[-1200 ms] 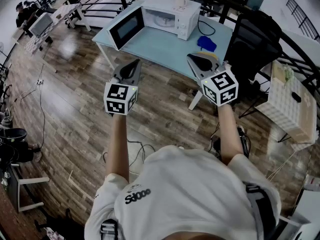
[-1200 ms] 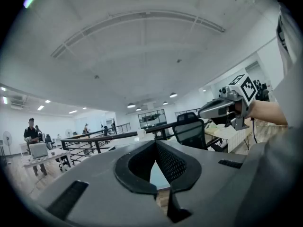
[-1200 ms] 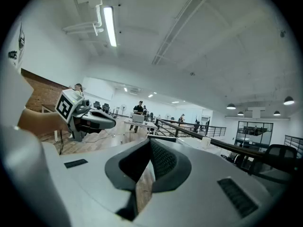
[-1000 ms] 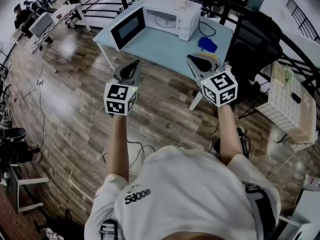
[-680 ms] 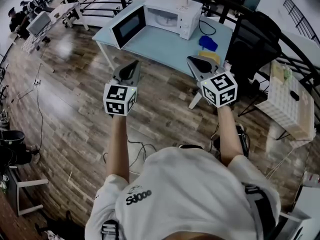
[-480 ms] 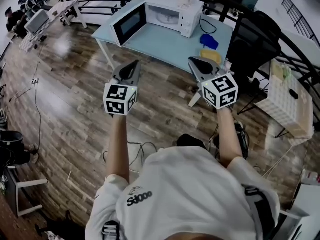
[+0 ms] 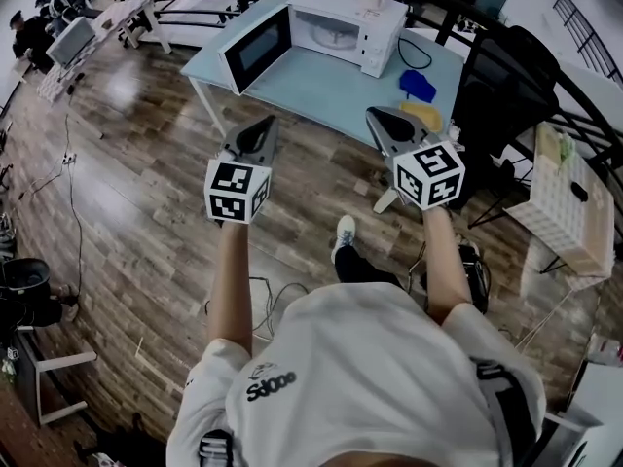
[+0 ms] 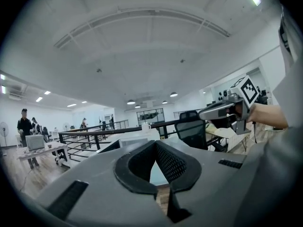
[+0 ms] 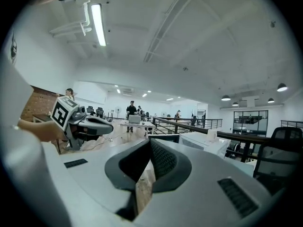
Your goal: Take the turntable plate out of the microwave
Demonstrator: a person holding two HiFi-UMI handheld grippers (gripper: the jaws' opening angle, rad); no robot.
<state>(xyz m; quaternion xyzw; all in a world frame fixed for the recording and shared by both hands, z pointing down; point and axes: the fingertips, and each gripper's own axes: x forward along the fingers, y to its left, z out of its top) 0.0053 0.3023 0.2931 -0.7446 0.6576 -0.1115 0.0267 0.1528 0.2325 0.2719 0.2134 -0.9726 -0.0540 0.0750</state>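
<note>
Head view: turntable plate [image 7: 337, 35] in microwave [image 7: 385, 39], well beyond 2 grippers [image 7: 265, 125] [image 7: 376, 116]

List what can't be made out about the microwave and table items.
Turntable plate: head view, too small and dim inside the microwave to show how it sits.
Microwave cavity: gripper views, hidden behind the left gripper and right gripper.
Blue item, yellow item on the table: head view, too small to identify.

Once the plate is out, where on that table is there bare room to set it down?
Bare table lies in front of the microwave, between its open door on the left and the blue item and yellow item on the right. That right end is the crowded part; the table's front left corner, below the door, is also free.
</note>
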